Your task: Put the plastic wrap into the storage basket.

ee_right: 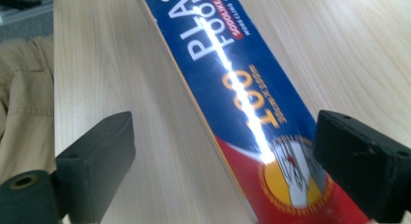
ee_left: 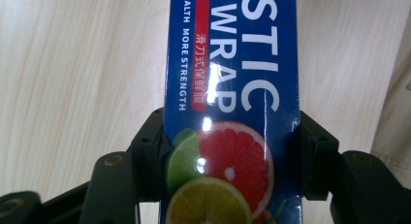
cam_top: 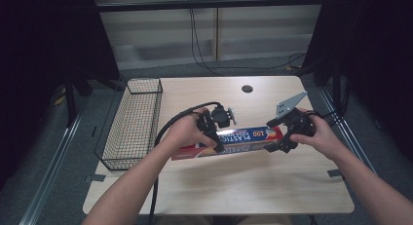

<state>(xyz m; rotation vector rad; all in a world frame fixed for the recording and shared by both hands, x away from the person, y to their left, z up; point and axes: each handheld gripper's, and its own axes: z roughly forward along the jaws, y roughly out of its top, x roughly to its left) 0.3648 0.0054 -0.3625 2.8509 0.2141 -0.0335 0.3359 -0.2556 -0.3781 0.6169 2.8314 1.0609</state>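
Note:
A long blue and red plastic wrap box (cam_top: 243, 140) lies left to right across the middle of the wooden table (cam_top: 234, 186). My left gripper (cam_top: 216, 146) is shut on its left part. In the left gripper view both black jaws press the sides of the box (ee_left: 232, 88) at the printed citrus fruit. My right gripper (cam_top: 280, 142) stands open at the box's red right end. In the right gripper view the box (ee_right: 232, 73) runs between the jaws: the left finger (ee_right: 102, 151) stands well apart from it, while the right finger (ee_right: 358, 161) sits close beside its edge.
A black wire basket (cam_top: 134, 122) stands along the table's left side. A small dark round hole (cam_top: 247, 88) marks the far middle of the tabletop. Beige cloth (ee_right: 24, 103) shows past the table edge in the right gripper view.

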